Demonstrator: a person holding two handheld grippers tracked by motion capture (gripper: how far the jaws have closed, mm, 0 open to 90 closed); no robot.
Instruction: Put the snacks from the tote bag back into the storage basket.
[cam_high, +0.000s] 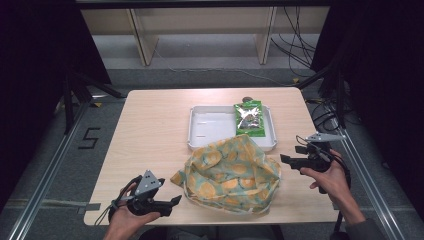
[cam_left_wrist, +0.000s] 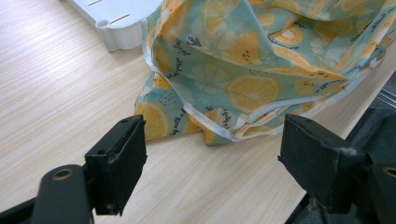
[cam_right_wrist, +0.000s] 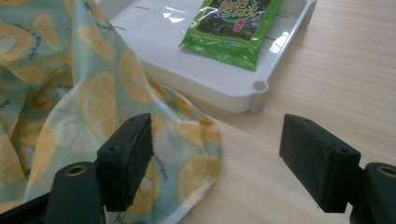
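Note:
A crumpled cloth bag (cam_high: 230, 172) printed with lemon slices on pale green lies at the middle front of the table, and its far side rests against the white tray (cam_high: 210, 125). A green snack packet (cam_high: 249, 118) lies in the tray's right part. My left gripper (cam_high: 176, 200) is by the table's front edge, just left of the bag, with its jaws open and nothing between them (cam_left_wrist: 210, 154). My right gripper (cam_high: 284, 160) hovers just right of the bag, open and bare (cam_right_wrist: 217, 154). The bag's edge (cam_right_wrist: 70, 102) lies by its left jaw, with the packet (cam_right_wrist: 233, 23) beyond.
The light wooden table (cam_high: 150, 130) has bare room on its left half and a strip to the right of the tray. Behind the table are shelf legs and cables on the floor. Metal rails run along both sides of the table.

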